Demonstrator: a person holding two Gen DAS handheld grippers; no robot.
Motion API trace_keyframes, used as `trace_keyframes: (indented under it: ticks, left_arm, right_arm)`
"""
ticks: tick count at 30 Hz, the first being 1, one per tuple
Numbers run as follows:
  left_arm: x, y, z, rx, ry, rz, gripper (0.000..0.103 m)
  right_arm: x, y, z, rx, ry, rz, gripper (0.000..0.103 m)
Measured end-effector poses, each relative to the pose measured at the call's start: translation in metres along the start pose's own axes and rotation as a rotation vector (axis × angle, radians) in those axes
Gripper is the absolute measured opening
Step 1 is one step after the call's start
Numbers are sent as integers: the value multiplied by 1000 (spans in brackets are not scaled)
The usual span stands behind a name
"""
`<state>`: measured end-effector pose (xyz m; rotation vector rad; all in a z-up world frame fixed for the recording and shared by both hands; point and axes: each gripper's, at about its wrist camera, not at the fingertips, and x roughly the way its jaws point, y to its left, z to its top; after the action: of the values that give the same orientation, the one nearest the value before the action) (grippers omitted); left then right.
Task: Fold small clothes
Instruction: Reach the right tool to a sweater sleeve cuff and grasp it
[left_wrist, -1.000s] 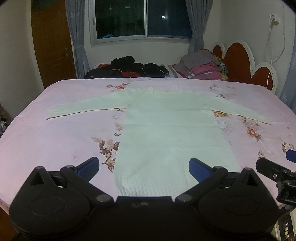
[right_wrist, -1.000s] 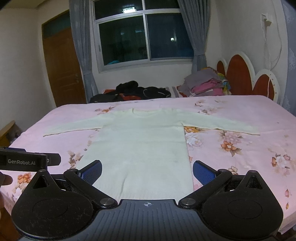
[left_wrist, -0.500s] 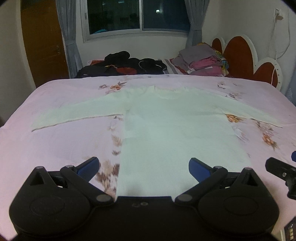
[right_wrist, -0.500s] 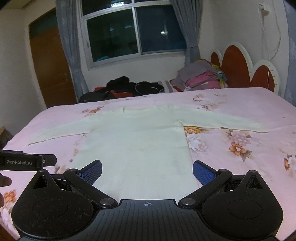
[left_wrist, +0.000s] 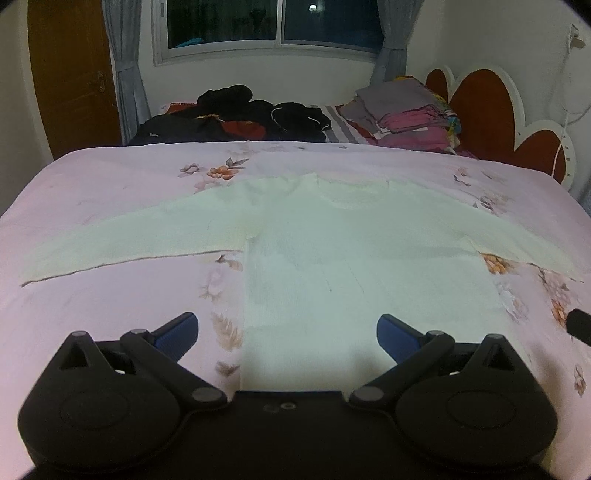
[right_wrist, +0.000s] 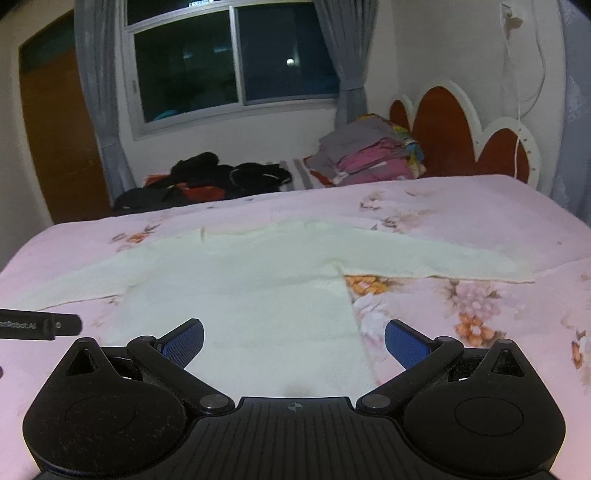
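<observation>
A pale cream long-sleeved sweater (left_wrist: 354, 251) lies flat on the pink floral bed sheet (left_wrist: 110, 306), both sleeves spread sideways, neck toward the window. My left gripper (left_wrist: 287, 330) hovers open over the sweater's lower left body, nothing between its blue pads. In the right wrist view the same sweater (right_wrist: 258, 288) fills the middle. My right gripper (right_wrist: 294, 339) is open above its lower right body, near the side edge. The sweater's hem is hidden under both gripper bodies.
Dark clothes (left_wrist: 240, 118) are heaped at the bed's far side under the window. A folded stack of grey and pink garments (left_wrist: 402, 114) sits far right by the red headboard (left_wrist: 487, 110). The other gripper's black tip (right_wrist: 40, 325) shows at left.
Both grippers have moved forward and lower over the sweater; the hem, visible a second ago, is now under them. Their fingers stayed open.
</observation>
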<state>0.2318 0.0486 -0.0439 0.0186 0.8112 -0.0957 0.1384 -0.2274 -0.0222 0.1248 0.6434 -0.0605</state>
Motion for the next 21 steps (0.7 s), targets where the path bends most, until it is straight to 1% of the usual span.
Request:
trace_keyframes:
  ticks: [3, 8, 12, 16, 17, 18, 19, 20, 21]
  left_arm:
    - [14, -3, 8, -6, -18, 15, 103]
    - [42, -14, 23, -23, -20, 26, 103]
    - [63, -30, 33, -23, -16, 54, 103]
    - [88, -51, 42, -20, 3, 68, 102]
    - [92, -56, 43, -18, 4, 71, 102]
    - [97, -62, 44, -15, 5, 75, 102]
    - [101, -67, 45, -11, 6, 77, 102]
    - [105, -72, 45, -6, 9, 79, 102]
    - [109, -77, 47, -1, 13, 81, 102]
  right_arm:
    - [16, -16, 10, 23, 1, -6, 103]
    - [52, -59, 24, 74, 14, -28, 103]
    - [83, -100, 32, 97, 29, -54, 102]
    - [114, -150, 37, 141, 51, -100, 102]
    - [120, -163, 37, 154, 56, -113, 99]
    - [126, -175, 38, 163, 63, -131, 92]
    - [133, -190, 39, 181, 77, -152, 75]
    - [139, -204, 39, 202, 84, -168, 72]
    - [144, -217, 38, 227, 90, -187, 72]
